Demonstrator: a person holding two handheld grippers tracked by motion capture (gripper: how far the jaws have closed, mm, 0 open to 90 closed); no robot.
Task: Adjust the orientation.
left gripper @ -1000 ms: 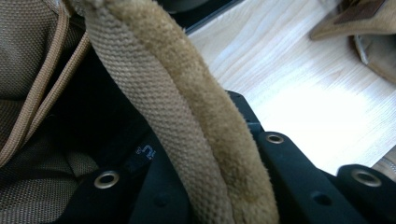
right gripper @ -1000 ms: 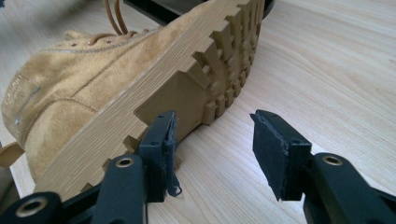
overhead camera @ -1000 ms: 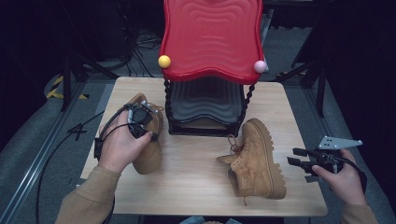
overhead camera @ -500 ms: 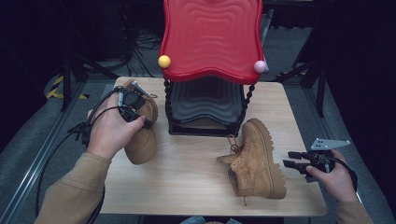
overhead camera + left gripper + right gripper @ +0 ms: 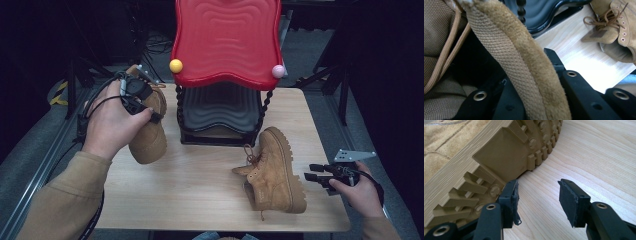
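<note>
A tan suede boot [image 5: 149, 131] hangs above the left of the table, lifted by its collar. My left gripper [image 5: 141, 102] is shut on that collar; in the left gripper view the padded collar edge [image 5: 529, 72] runs between the two black jaws. A second tan boot [image 5: 272, 170] lies on its side at the right of the wooden table [image 5: 190, 190]. My right gripper [image 5: 312, 176] is open just right of that boot's sole. In the right gripper view the lugged sole [image 5: 486, 165] lies beside the left pad [image 5: 514, 202], with bare wood between the pads.
A black rack with a red wavy top [image 5: 227, 40] stands at the back middle of the table, with a yellow knob [image 5: 175, 65] and a pink knob [image 5: 278, 71]. Cables trail off the table's left side.
The left gripper has lifted its boot up and back to the left, off the table. The right gripper has edged slightly toward the lying boot's sole.
</note>
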